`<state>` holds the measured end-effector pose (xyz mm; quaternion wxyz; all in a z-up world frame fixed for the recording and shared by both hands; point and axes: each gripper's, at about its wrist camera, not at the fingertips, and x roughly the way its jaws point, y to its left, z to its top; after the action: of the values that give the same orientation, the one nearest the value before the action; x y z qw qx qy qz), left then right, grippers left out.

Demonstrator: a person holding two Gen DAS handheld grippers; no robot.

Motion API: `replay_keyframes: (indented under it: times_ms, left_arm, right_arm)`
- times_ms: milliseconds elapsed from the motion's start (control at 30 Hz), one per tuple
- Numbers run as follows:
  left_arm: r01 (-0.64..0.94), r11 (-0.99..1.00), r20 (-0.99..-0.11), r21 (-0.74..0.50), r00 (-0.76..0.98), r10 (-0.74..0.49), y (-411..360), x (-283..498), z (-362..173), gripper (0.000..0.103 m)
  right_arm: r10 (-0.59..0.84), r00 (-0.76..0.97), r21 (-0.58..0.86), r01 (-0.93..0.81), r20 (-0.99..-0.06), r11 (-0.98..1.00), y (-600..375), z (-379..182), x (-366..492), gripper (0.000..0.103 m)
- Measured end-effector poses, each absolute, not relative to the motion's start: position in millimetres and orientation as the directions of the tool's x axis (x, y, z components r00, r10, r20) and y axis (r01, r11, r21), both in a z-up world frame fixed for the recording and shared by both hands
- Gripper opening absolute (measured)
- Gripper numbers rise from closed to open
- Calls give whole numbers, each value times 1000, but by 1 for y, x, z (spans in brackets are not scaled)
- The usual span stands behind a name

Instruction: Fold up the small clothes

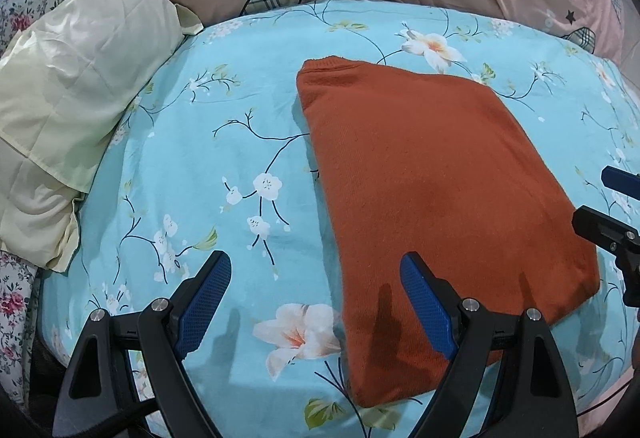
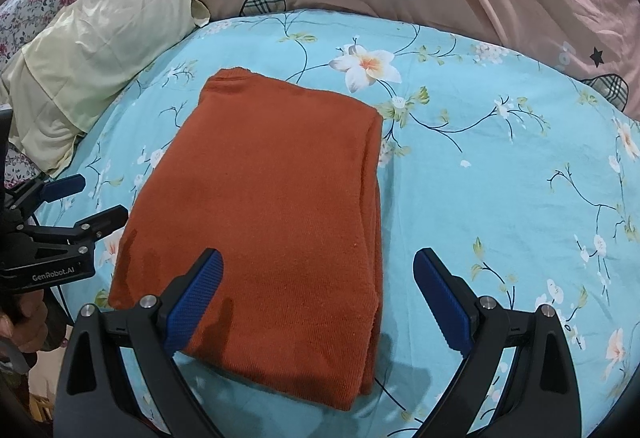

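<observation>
Bedsheet (image 1: 224, 166): light blue cotton with white blossom print, spread flat under everything.
Garment: rust-orange knitted sweater (image 2: 272, 222), folded into a neat layered rectangle, lying mid-sheet.
Progress: folding looks essentially done; perhaps only smoothing or setting aside remains.
Left gripper (image 1: 316, 302): jaws apart, empty, at the sweater's near-left edge.
Right gripper (image 2: 318, 298): jaws apart, empty, straddling the near-right edge.

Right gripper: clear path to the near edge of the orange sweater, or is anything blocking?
Probably yes. The right gripper is open above the folded orange sweater, whose near edge lies bare on the floral sheet. The left gripper sits off to the side.
</observation>
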<state>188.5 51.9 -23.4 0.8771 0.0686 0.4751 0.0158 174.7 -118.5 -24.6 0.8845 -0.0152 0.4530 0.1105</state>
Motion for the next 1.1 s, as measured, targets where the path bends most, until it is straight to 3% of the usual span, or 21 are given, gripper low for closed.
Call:
replay_keyframes:
  times_ms: [733, 1100]
  left_arm:
    - [40, 990, -823, 136, 560, 90, 49, 186, -18, 87]
    - [41, 998, -807, 45, 591, 13, 58, 187, -19, 87]
  right_arm:
    - [192, 557, 97, -196, -808, 976, -121, -29, 177, 96]
    - [216, 527, 143, -176, -822, 974, -126, -44, 183, 96]
